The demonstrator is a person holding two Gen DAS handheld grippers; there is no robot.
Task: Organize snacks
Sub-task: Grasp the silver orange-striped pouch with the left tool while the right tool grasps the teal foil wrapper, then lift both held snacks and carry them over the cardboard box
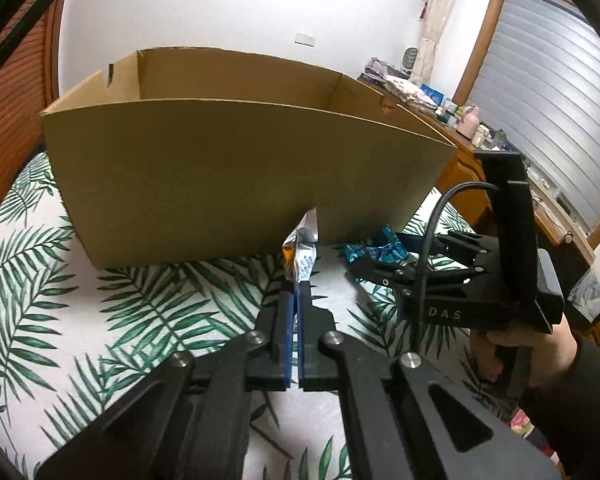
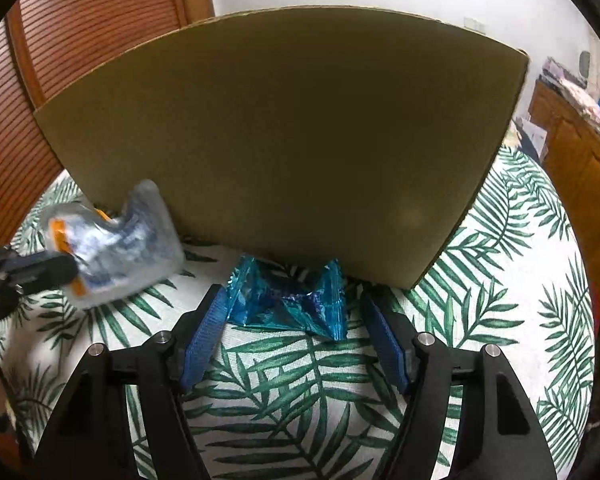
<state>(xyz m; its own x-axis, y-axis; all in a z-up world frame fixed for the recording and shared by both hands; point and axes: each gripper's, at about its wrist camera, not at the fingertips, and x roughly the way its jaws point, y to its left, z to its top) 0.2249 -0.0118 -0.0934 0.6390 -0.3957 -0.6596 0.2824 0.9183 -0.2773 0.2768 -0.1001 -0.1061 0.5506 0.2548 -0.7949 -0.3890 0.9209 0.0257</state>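
An open cardboard box stands on the palm-leaf tablecloth; its near wall fills the right wrist view. My left gripper is shut on a silver, white and orange snack packet, held just in front of the box; the packet also shows in the right wrist view. My right gripper is open, its blue pads either side of a crumpled blue foil snack lying on the cloth against the box. That snack also shows in the left wrist view, with the right gripper over it.
A wooden sideboard cluttered with small items stands at the right, below a window with blinds. A wooden louvred door is behind the box on the left.
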